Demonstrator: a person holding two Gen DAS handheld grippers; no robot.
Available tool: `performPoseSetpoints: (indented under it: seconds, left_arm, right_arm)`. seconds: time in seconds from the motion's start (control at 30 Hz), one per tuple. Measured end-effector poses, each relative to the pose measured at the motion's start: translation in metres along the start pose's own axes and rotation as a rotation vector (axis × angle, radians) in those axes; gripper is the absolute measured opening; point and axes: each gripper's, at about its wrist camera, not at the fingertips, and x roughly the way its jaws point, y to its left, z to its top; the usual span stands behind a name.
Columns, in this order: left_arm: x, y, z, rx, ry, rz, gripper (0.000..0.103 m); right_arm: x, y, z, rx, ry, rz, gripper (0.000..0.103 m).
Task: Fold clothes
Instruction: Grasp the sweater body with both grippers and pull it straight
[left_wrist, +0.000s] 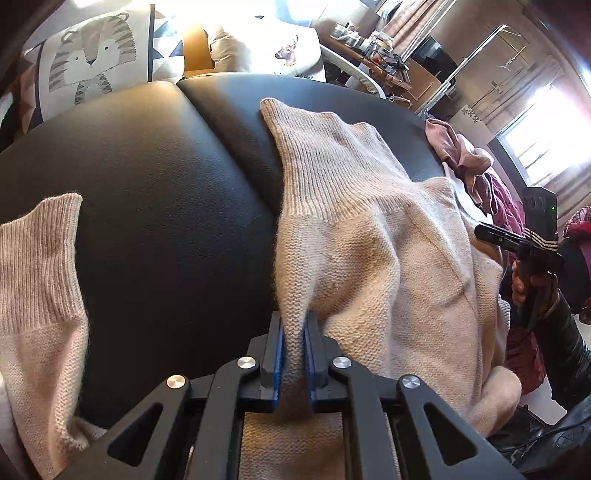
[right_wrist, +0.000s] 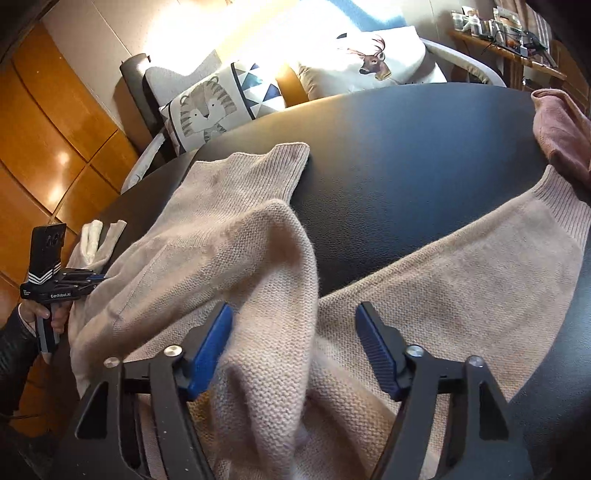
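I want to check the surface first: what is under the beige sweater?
The sweater lies on a black padded surface, bare between its sleeves. Whatever lies below its body is covered.

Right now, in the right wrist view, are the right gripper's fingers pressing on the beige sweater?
No: the right gripper stands open, its blue pads apart on either side of a raised fold of the beige sweater.
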Motion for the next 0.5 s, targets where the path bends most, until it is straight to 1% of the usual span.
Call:
performPoseSetpoints:
  seconds: [0.03,0.07,0.1,0.17,0.23,0.27,0.37,0.43,0.5]
  left_arm:
    - [0.003,-0.005,0.002,0.005,0.002,0.01,0.011]
    - [0.006,-0.01,0.004,0.01,0.003,0.019,0.011]
    - [0.006,-0.011,0.004,0.013,0.002,0.022,0.011]
    - [0.007,-0.011,0.003,0.008,-0.002,0.017,0.011]
    - [0.007,-0.008,0.003,-0.005,-0.006,0.004,0.011]
    - [0.007,-0.007,0.002,-0.011,-0.008,-0.002,0.011]
    - [0.008,-0.008,0.002,-0.014,-0.009,-0.002,0.011]
    - [0.008,-0.012,0.003,0.006,-0.003,0.025,0.012]
    - [0.008,-0.017,0.004,0.027,0.0,0.055,0.009]
  right_arm:
    - [0.003,0.001,0.001,0.001,0.005,0.004,0.053]
    - [0.006,0.003,0.003,0.0,0.012,0.008,0.038]
    - [0.01,0.004,0.005,-0.001,0.025,0.017,0.031]
    - [0.018,0.006,0.005,-0.016,0.058,0.025,0.029]
    - [0.02,0.012,0.004,-0.049,0.07,0.012,0.023]
    - [0.02,0.015,0.004,-0.058,0.067,0.004,0.019]
    - [0.011,0.017,0.007,-0.06,0.03,-0.018,0.015]
    - [0.0,0.019,0.012,-0.069,-0.013,-0.062,0.014]
    - [-0.013,0.021,0.017,-0.081,-0.062,-0.11,0.013]
